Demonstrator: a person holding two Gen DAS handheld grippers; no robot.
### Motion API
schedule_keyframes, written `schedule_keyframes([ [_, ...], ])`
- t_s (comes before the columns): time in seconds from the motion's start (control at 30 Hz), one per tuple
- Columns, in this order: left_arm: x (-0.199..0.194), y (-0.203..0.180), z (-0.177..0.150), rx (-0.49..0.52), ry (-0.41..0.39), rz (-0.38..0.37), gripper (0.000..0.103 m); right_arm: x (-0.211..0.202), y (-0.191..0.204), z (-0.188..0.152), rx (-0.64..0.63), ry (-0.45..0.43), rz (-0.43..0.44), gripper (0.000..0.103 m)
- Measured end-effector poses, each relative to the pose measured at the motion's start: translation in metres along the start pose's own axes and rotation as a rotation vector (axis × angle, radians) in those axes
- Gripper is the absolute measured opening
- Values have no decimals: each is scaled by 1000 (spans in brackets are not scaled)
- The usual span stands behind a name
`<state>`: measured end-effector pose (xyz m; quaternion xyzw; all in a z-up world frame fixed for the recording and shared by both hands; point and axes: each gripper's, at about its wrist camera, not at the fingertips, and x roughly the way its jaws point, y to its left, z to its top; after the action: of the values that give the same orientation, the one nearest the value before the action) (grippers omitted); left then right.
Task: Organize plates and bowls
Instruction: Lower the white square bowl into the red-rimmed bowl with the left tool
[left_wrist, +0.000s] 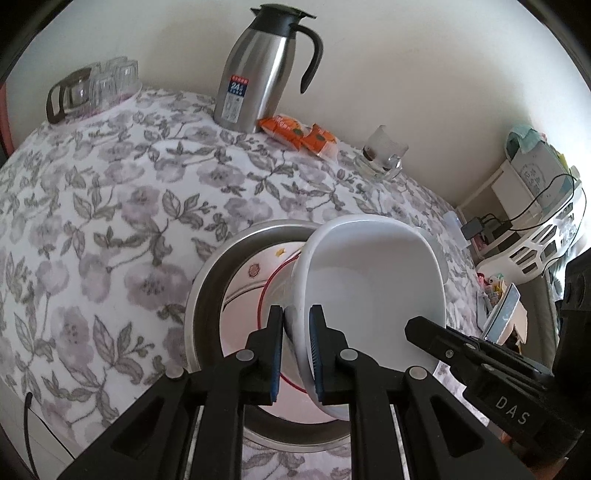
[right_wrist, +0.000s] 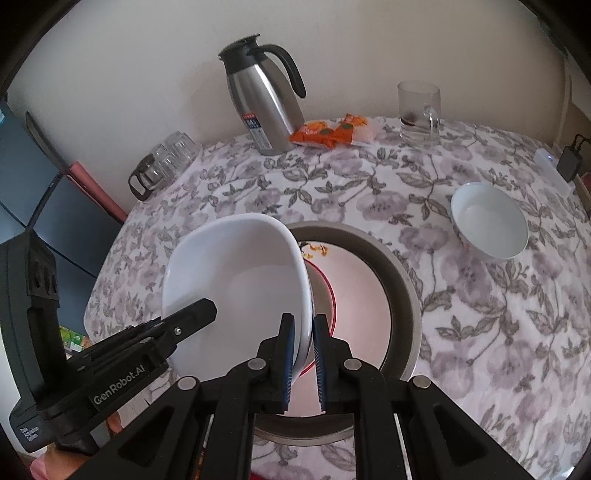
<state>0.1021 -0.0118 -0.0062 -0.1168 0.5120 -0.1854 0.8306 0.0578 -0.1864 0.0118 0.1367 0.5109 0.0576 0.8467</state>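
Nearest: left gripper (left_wrist: 296, 347) clamped on one rim of the white squarish ceramic bowl (left_wrist: 369, 280); right gripper (right_wrist: 303, 347) clamped on the opposite rim; both pairs of jaws pinched tight with only the bowl wall between the blue pads; bowl carried by both hands, tilted, hanging over the stack below; whether its underside touches the stack I cannot tell.

Below it: wide round stainless-steel basin (right_wrist: 402, 280) on the table; inside it a white plate with flower print (right_wrist: 362, 288) and a red-rimmed dish (right_wrist: 327, 291) nested on top; so the stack looks already started, and the white bowl is probably the next piece in; not yet set down.

Left to do, as a guess: small round white bowl (right_wrist: 489, 225) sits alone on the floral grey-and-white tablecloth (left_wrist: 110, 206), well apart from the basin; likely to be gathered.

Room: open cloth between basin and small bowl; the table edge falls away close under the grippers, so little margin on the near side.

Far: steel thermos jug with black handle (left_wrist: 258, 74), orange snack packets (left_wrist: 295, 133), glass mug (right_wrist: 419, 112), cluster of upturned glasses (left_wrist: 99, 85) along the wall, all well clear of the basin.
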Motion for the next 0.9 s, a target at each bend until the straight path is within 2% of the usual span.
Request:
schedule_keyframes([
  [0.3, 13, 13, -1, -29, 39, -35, 14, 15, 0, -1, 28, 53, -38, 12],
  [0.5, 14, 16, 0, -43, 43, -66, 18, 22, -1, 0, 47, 75, -52, 12],
  [0.7, 15, 18, 0, -56, 45, -84, 20, 23, -1, 1, 57, 74, -59, 12],
  [0.9, 7, 15, 2, -38, 7, -71, 20, 20, 0, 4, 51, 58, -66, 12],
])
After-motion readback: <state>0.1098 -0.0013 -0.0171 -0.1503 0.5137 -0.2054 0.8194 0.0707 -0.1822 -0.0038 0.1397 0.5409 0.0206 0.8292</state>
